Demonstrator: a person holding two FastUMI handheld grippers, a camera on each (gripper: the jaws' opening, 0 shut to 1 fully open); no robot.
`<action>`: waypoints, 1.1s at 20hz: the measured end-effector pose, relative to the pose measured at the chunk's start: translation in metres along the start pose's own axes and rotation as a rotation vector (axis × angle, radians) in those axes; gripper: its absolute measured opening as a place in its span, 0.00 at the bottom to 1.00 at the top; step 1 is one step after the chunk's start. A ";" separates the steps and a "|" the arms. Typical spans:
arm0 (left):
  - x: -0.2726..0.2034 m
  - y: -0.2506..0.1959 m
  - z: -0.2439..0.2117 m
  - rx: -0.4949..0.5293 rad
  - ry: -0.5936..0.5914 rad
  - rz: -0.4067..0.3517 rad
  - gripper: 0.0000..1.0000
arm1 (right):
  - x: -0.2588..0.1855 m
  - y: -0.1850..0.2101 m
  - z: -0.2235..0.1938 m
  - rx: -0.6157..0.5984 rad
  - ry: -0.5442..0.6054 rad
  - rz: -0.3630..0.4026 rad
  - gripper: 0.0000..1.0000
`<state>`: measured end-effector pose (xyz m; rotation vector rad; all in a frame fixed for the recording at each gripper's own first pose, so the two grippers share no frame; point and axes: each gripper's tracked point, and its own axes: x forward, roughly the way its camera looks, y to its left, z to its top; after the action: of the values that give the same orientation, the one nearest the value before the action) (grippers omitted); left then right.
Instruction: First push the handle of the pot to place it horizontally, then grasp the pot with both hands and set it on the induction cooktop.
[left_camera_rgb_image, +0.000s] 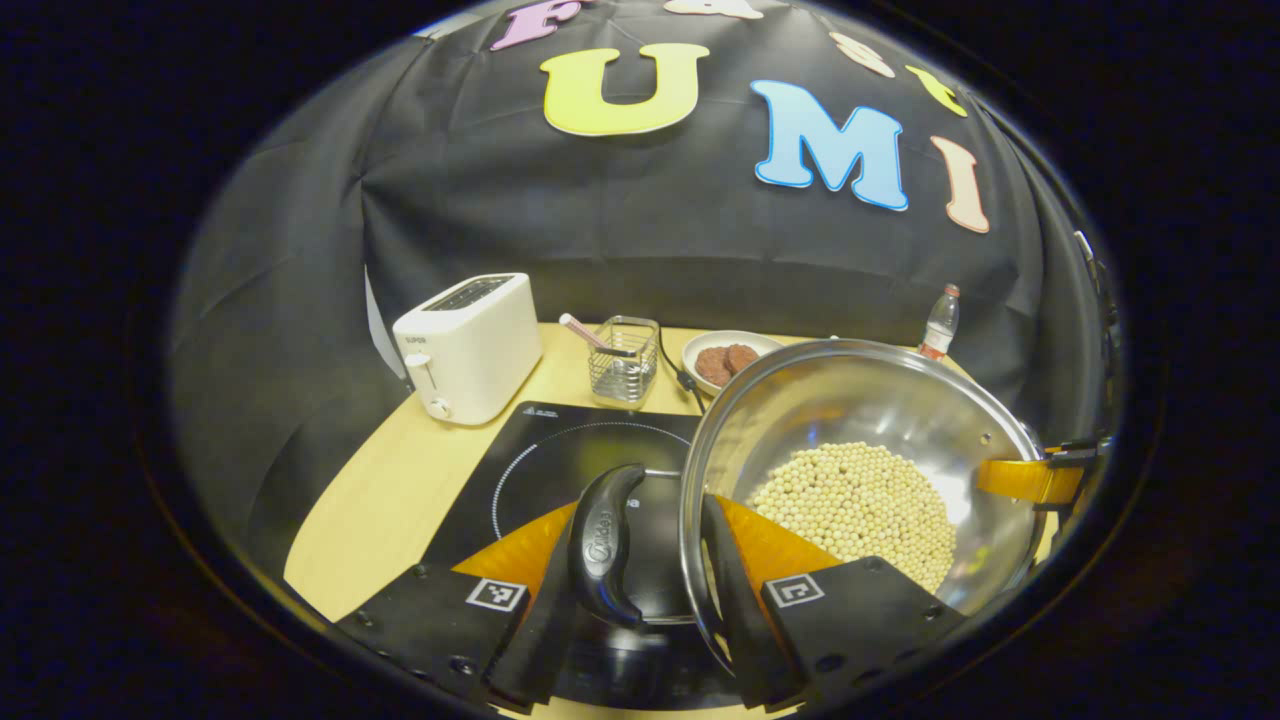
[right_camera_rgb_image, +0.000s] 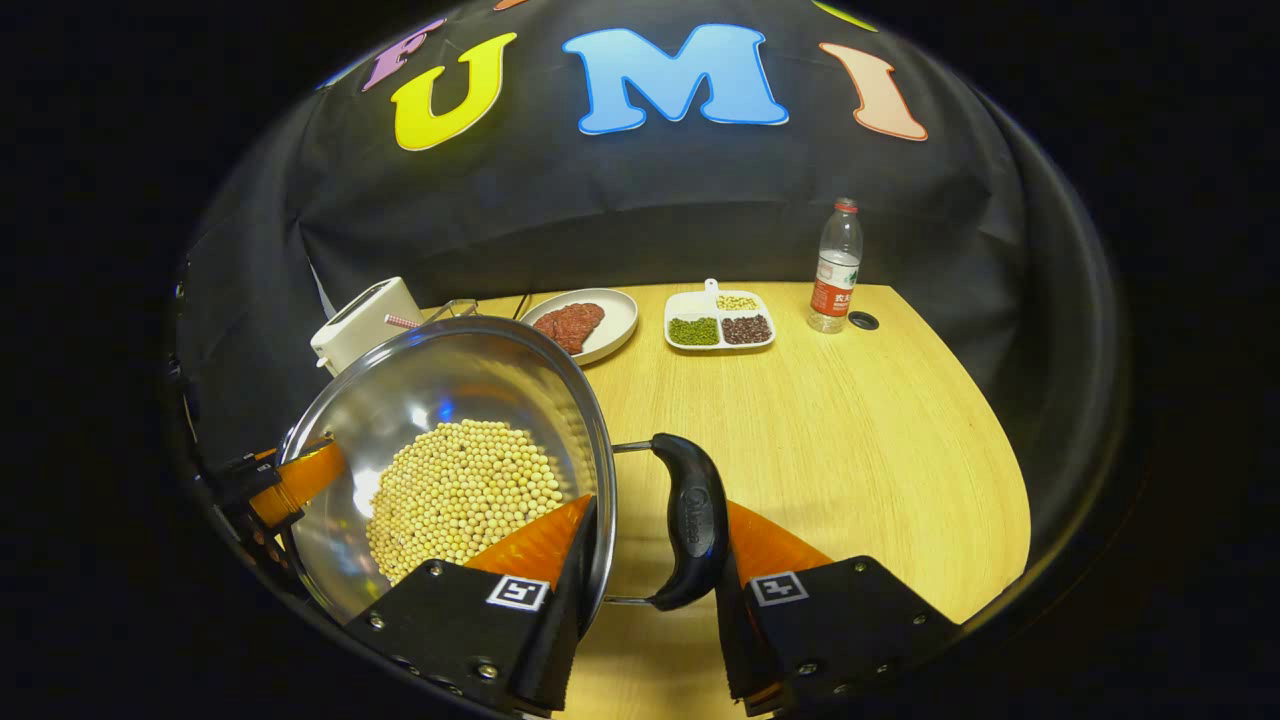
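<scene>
Both grippers looked the same build. The left gripper (left_camera_rgb_image: 650, 585) had chunky matte black plastic finger blocks with small screws along the edges, a square black-and-white marker tag on each block, and translucent orange wedge pieces running up into black finger pads (left_camera_rgb_image: 728, 575). The right gripper (right_camera_rgb_image: 655, 585) had identical black blocks, screws, marker tags and orange wedges.

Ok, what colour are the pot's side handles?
Black handles, clearest in the right gripper view.
</scene>
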<state>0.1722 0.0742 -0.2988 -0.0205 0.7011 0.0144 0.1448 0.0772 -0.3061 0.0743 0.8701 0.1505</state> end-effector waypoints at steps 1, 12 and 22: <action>0.002 0.008 0.001 0.001 0.000 0.000 0.72 | 0.002 0.006 0.000 0.003 -0.001 -0.001 0.58; 0.021 0.086 0.004 0.012 0.010 0.008 0.72 | 0.025 0.074 -0.004 0.019 0.010 -0.006 0.58; 0.043 0.146 -0.004 0.007 0.044 0.025 0.68 | 0.054 0.122 -0.011 0.021 0.051 -0.009 0.58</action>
<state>0.1997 0.2204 -0.3321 -0.0050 0.7458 0.0357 0.1582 0.2064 -0.3384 0.0866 0.9231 0.1354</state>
